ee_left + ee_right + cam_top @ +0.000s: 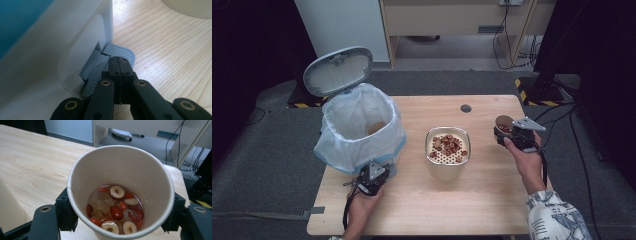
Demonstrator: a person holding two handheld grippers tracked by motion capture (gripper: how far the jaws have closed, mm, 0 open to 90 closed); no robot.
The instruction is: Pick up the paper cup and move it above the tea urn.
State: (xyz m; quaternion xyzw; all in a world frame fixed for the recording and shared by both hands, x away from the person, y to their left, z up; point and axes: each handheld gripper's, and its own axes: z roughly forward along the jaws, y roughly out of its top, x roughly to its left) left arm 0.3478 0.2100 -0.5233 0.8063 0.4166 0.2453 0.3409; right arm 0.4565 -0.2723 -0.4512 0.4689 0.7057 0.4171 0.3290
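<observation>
The right gripper [120,220] clamps the paper cup [120,192] mid-wall, a soft, sloshing load; the left gripper [119,65], jaws closed empty, presses the bin pedal [120,51].

You're at a light wooden table [492,200] on grey carpet [267,165]. Beyond it stand a pale cabinet [342,22] and a wooden desk [452,17], with cables [507,45] trailing and hazard tape [524,92].

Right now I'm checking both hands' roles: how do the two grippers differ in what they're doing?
The left gripper is shut, pressing the bin's pedal; the right gripper is shut on the cup. The left sits low by the bin, the right lifted at the table's right edge. Both are hand-held.
</observation>
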